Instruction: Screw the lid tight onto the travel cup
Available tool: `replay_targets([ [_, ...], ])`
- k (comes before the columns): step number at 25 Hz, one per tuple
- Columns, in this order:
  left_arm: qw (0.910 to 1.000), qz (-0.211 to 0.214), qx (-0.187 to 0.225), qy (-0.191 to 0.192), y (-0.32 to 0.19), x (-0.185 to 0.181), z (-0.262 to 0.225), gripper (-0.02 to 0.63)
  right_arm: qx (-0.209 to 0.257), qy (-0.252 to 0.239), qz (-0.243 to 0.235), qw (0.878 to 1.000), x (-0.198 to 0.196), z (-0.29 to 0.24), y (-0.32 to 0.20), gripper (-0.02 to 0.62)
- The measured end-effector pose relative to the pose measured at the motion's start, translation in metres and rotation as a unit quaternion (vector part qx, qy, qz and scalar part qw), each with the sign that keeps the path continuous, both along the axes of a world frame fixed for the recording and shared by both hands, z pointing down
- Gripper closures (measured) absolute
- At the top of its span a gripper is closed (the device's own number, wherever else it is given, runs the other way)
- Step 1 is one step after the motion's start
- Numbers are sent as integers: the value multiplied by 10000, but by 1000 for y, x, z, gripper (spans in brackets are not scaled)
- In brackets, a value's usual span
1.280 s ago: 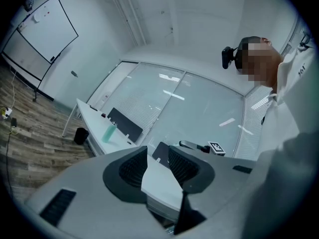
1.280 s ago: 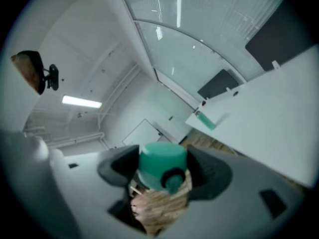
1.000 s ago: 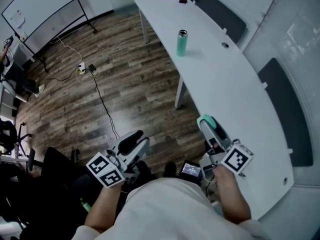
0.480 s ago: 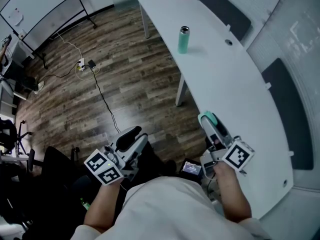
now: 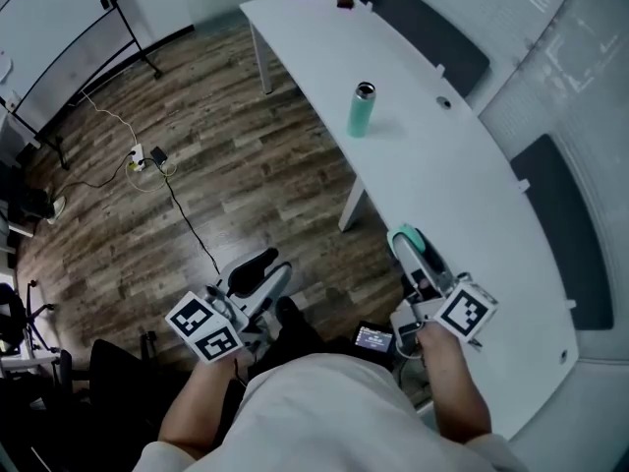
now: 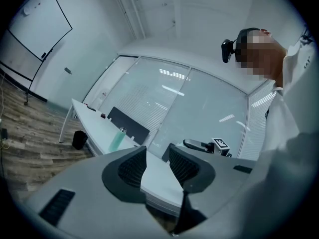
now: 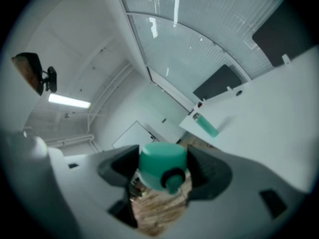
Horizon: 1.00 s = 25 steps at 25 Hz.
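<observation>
While the travel cup point(image 5: 362, 109) stands upright on the long curved white table point(image 5: 462, 195), both grippers are held low, close in front of the person point(image 5: 334, 411) and well apart from the cup. The right gripper point(image 5: 407, 242) sits by the table's near edge. The right gripper view shows its jaws pinching a teal lid point(image 7: 162, 166) from both sides, with the dark-ringed face of the lid turned toward the camera. The left gripper point(image 5: 257, 268) is over the wooden floor point(image 5: 226, 165), to the left of the table. In its own view its jaws stand partly apart with nothing between them (only the table and a glass wall point(image 6: 199, 103) show beyond). The cup is teal with a silvery top, which may be its bare rim, though it is too small to be sure. A few small dark things point(image 5: 344, 0) lie at the table's far end, and a cable point(image 5: 187, 214) trails across the floor.
</observation>
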State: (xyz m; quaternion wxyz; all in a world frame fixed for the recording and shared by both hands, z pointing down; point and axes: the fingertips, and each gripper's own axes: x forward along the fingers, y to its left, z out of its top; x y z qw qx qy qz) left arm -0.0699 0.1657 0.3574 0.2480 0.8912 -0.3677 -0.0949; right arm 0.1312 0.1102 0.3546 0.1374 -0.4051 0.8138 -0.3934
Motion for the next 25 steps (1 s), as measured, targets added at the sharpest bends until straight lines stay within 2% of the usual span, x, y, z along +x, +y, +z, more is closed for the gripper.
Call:
replay_targets([
  [5, 9996, 273, 43, -44, -39, -34, -2, 457, 124, 70, 198, 9997, -35, -11, -29, 296],
  [10, 9985, 539, 32, -12, -63, -51, 1, 457, 59, 180, 450, 9988, -52, -9, -46, 296],
  [20, 9969, 786, 90, -12, -93, -51, 9, 457, -16, 243, 589, 9980, -65, -2, -69, 296],
  [25, 9971, 766, 0, -38, -132, -37, 15, 456, -25, 145, 472, 9988, -60, 3, -114, 296],
])
